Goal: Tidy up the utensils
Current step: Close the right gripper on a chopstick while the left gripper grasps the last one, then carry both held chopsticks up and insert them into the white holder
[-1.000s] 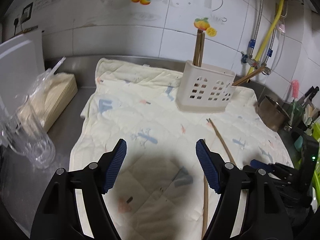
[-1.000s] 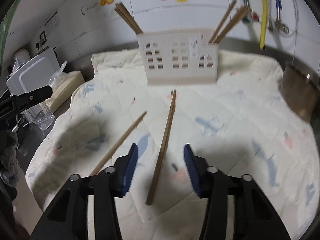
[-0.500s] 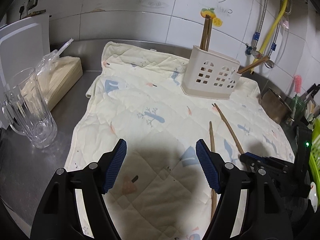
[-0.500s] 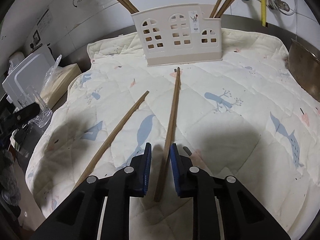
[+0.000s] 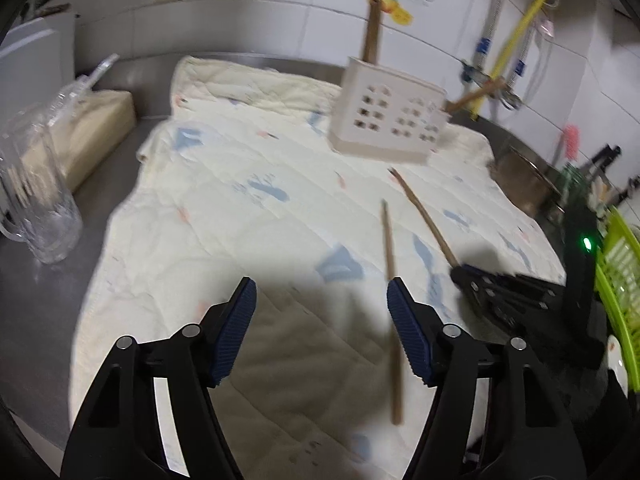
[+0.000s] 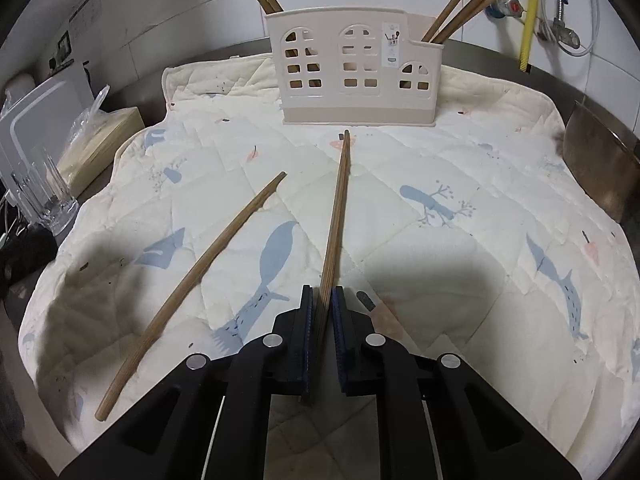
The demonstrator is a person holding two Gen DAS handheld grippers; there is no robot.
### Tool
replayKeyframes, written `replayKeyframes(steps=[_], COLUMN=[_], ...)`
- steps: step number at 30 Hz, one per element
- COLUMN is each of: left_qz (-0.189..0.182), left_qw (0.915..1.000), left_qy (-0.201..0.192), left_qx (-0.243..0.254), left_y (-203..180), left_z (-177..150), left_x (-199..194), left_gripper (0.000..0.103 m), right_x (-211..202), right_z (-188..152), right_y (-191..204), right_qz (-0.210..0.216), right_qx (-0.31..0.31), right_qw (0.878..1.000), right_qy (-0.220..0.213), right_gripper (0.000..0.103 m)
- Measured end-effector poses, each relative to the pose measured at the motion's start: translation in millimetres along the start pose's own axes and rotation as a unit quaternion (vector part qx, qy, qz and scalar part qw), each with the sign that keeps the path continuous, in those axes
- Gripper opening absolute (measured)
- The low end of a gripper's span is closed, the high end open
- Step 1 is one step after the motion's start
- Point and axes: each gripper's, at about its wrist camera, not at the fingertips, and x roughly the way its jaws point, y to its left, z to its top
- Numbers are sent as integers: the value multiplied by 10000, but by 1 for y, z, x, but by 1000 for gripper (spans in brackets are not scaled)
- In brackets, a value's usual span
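Quilted cloth (image 6: 460,152) lying on the worktop (image 5: 48,292), right gripper (image 6: 321,304) squeezing one chopstick (image 6: 338,216), its tip pointing at the holder (image 6: 356,76), left gripper (image 5: 320,312) hanging wide apart, another chopstick (image 6: 192,280) lying beside.

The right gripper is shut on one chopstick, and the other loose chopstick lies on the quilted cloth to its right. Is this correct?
Not quite. In the right wrist view, the right gripper is shut on one chopstick, but the other loose chopstick lies on the quilted cloth to its left, not its right.
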Motion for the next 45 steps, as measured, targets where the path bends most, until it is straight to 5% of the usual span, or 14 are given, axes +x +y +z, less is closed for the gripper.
replayKeyframes(steps=[6,14,26,36,45], left_qz=[-236,-554,-445,-406,-638], left_qw=[9994,9969,9962,9964,9972], left_qy=[198,530,729,682,210], left_qx=[157,174,189,290,336], left_y=[-19,-33,-40,-43,-43], left_z=[-14,-28,-35,-33,10], left_x=[8,25,43,41,12], left_gripper=[61,30,11,6,5], right_x=[-5,-25,-69,-78,-90], right_z=[0,0,8,13,33], right_y=[-5,-14,-15,-13,-20], right_qz=[52,56,4,28,28], right_qx=[83,172,42,19,-77], right_qw=[9999,9993,9958,9942,9923], right_qy=[-78,-314,-912,-1075,-1236], right_gripper=[7,6,6,7,7])
